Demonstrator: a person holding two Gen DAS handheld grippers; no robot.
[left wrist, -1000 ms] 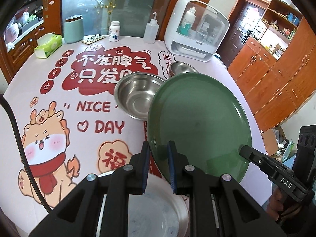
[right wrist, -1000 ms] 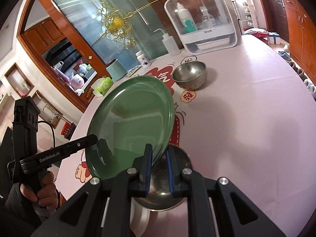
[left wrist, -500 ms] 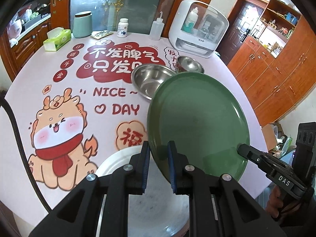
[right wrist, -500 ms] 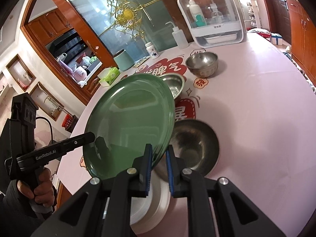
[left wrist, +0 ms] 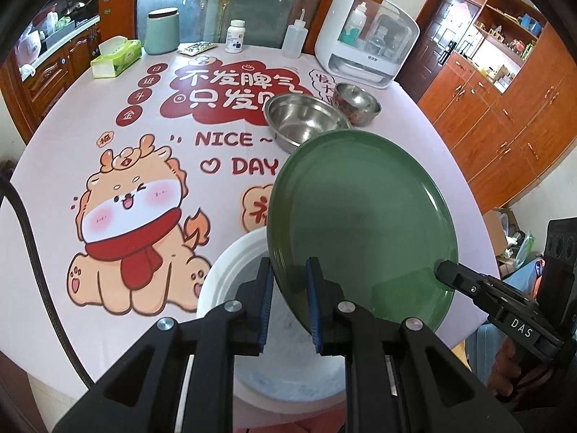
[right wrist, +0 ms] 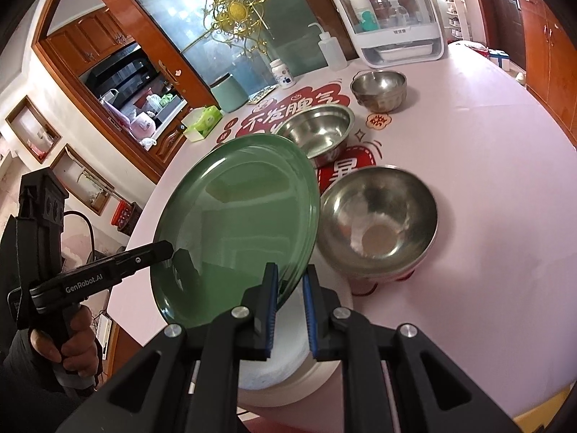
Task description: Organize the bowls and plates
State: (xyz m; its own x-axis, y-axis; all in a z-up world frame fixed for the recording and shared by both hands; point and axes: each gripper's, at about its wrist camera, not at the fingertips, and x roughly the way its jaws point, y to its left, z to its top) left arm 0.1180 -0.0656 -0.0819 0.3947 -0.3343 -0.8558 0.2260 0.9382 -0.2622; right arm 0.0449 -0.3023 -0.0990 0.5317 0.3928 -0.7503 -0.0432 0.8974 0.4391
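Observation:
A green plate is held tilted in the air by both grippers. My left gripper is shut on its near-left rim. My right gripper is shut on the opposite rim of the green plate. Below it a white plate lies at the table's near edge; it also shows in the right wrist view. A steel bowl sits next to the white plate. A wider steel bowl and a small steel bowl stand farther back.
A white dish cabinet stands at the back of the round table, with a squeeze bottle, pill bottle, green canister and tissue box. Wooden cabinets are to the right.
Both grippers have drawn back toward the table's near edge with the green plate. The white plate and the near steel bowl now show more fully below it.

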